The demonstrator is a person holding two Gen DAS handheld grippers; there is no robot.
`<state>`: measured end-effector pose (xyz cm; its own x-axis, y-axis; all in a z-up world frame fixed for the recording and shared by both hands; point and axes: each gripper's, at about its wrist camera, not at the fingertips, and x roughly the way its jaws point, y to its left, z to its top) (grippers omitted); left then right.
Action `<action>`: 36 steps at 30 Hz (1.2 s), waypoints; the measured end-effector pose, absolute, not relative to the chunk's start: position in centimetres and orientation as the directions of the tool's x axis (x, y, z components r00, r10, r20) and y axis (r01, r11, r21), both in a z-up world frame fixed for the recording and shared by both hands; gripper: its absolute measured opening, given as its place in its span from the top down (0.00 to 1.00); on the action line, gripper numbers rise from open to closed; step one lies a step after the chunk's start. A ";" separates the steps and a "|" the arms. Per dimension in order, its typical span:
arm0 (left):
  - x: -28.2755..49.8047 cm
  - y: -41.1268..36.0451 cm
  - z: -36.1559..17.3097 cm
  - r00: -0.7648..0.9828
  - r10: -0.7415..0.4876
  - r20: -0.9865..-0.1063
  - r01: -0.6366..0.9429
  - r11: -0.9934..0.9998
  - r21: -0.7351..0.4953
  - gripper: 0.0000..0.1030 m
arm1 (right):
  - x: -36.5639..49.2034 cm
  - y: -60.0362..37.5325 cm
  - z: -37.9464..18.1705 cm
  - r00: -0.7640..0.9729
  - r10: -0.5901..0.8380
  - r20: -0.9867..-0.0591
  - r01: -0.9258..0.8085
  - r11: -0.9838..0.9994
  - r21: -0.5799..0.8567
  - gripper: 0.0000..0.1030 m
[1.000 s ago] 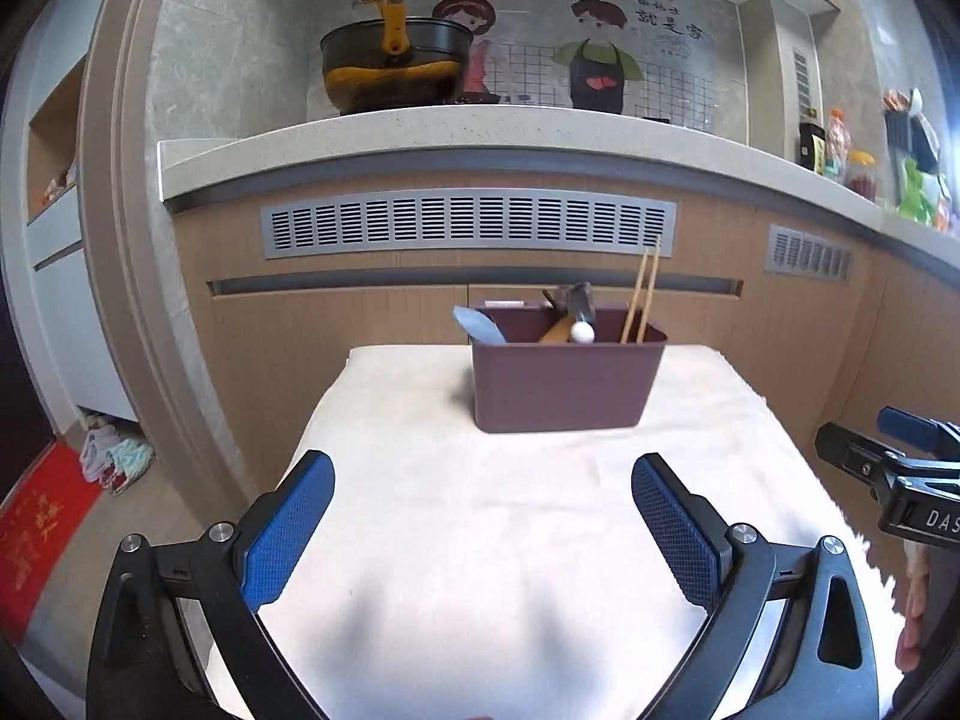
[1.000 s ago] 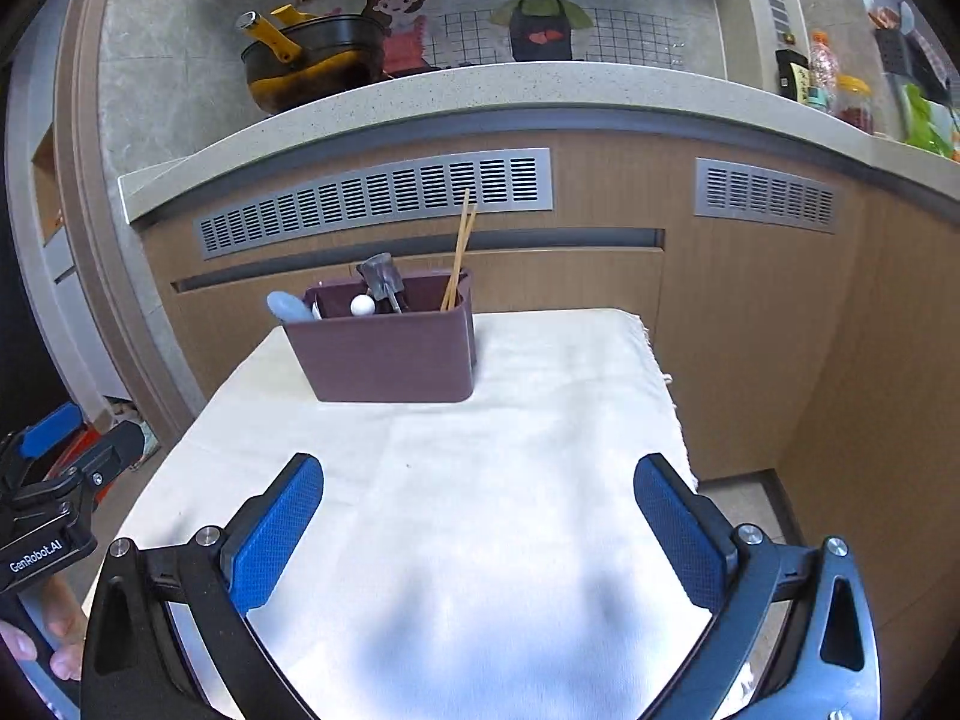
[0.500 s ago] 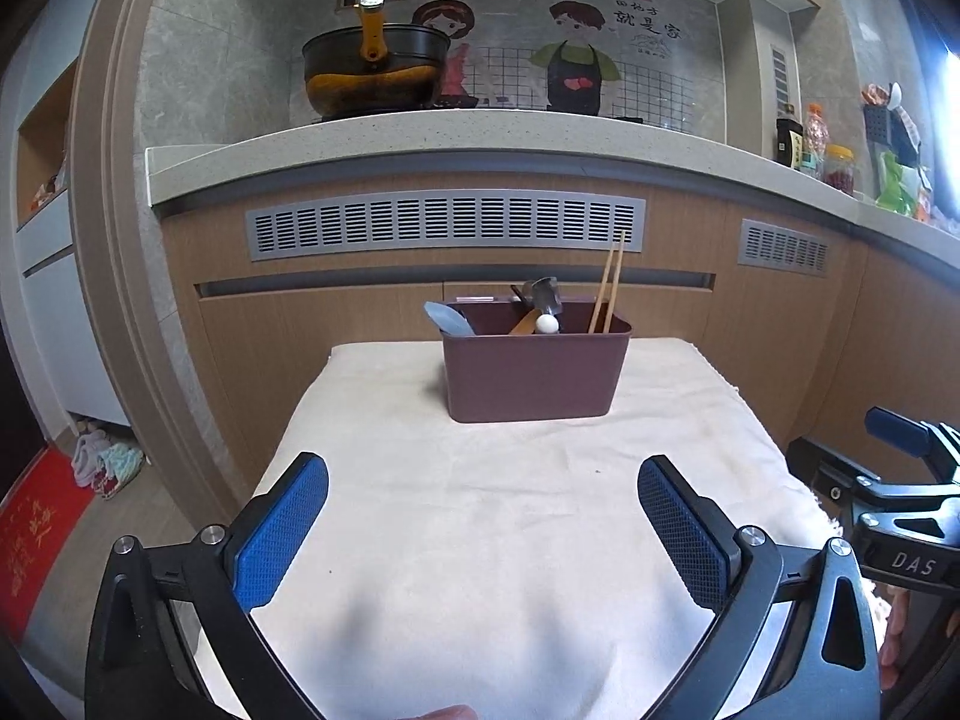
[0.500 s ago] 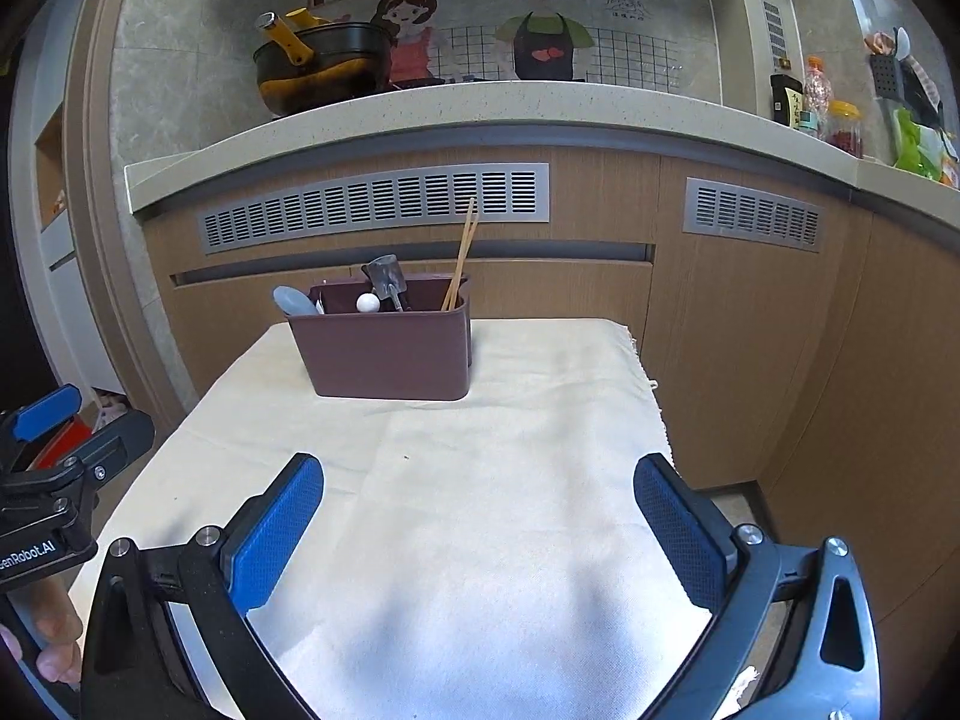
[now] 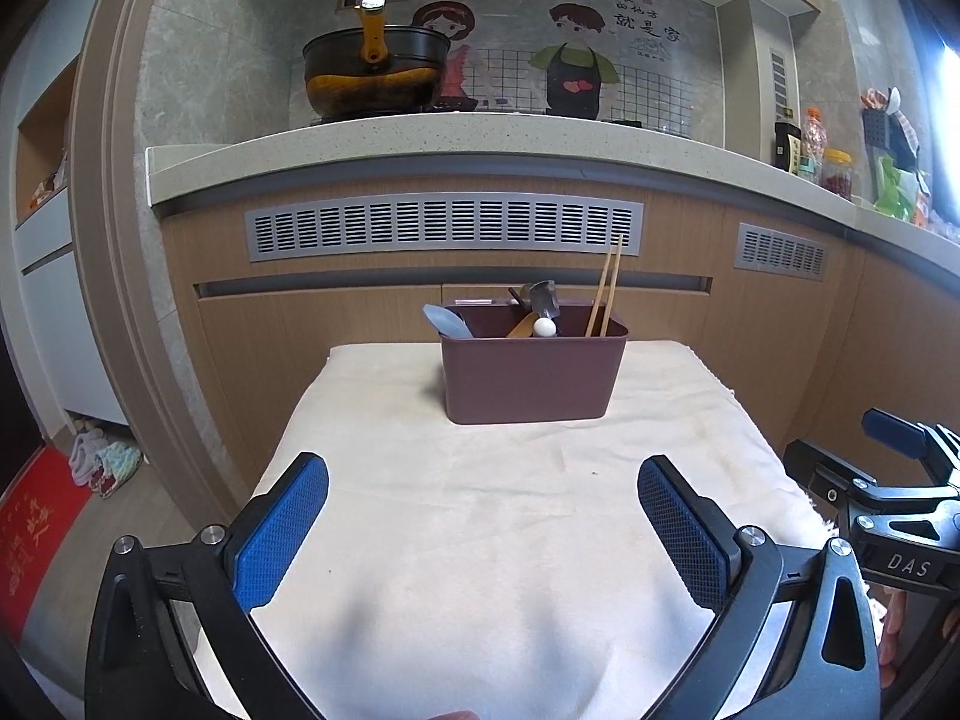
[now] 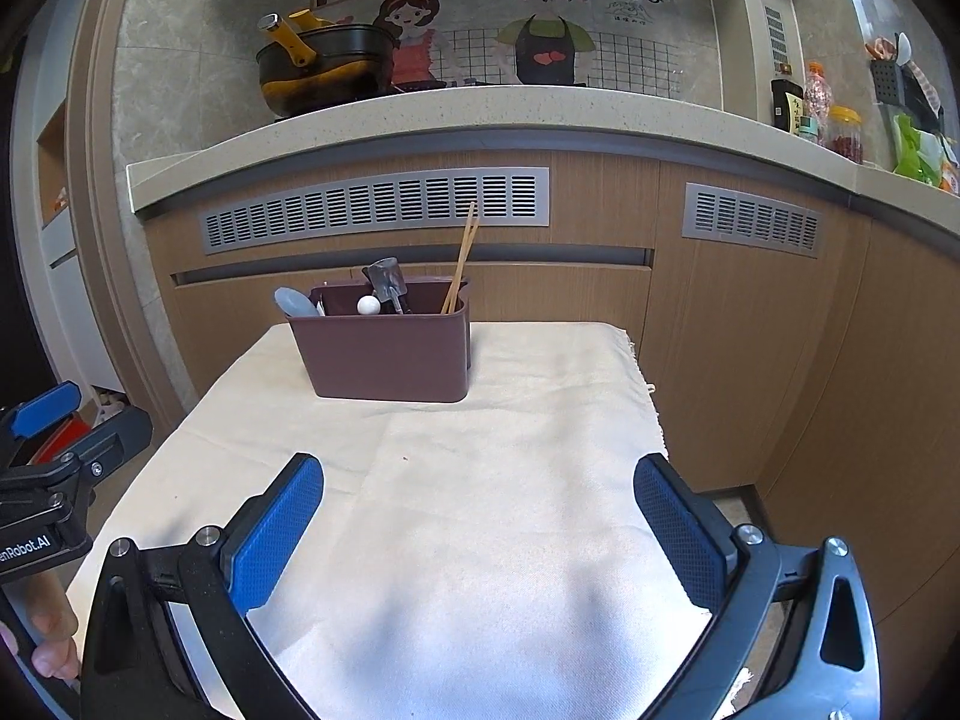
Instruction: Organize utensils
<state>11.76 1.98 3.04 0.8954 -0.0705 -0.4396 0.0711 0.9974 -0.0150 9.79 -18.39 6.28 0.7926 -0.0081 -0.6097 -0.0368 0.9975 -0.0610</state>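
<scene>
Through the left wrist view, I had my left gripper [image 5: 480, 516] spread wide and empty, its blue pads [image 5: 282, 531] hovering above the cream cloth [image 5: 480, 540]. Well ahead of it, centred between the pads, stood the brown caddy [image 5: 534, 375], its long side facing me squarely, which I judged convenient for reaching in from above. The chopsticks [image 5: 605, 288] rose from its right end, long axis near upright and tilted a little right. A pale blue spoon [image 5: 445, 320] leaned out at the left end, and a white-knobbed handle [image 5: 545, 327] sat mid-bin.

Through the right wrist view, my right gripper [image 6: 480, 516] was likewise gaping and carrying nothing. The caddy lay ahead and left of it, turned slightly, chopsticks again steeply upright. No utensil lay loose on the cloth, so I judged the sorting finished.
</scene>
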 end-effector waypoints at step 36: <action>11.5 1.8 2.7 0.888 -0.077 -0.454 0.082 0.997 -0.010 0.00 | 9.4 -18.5 6.1 0.788 0.000 -0.616 -0.044 0.997 -0.056 0.00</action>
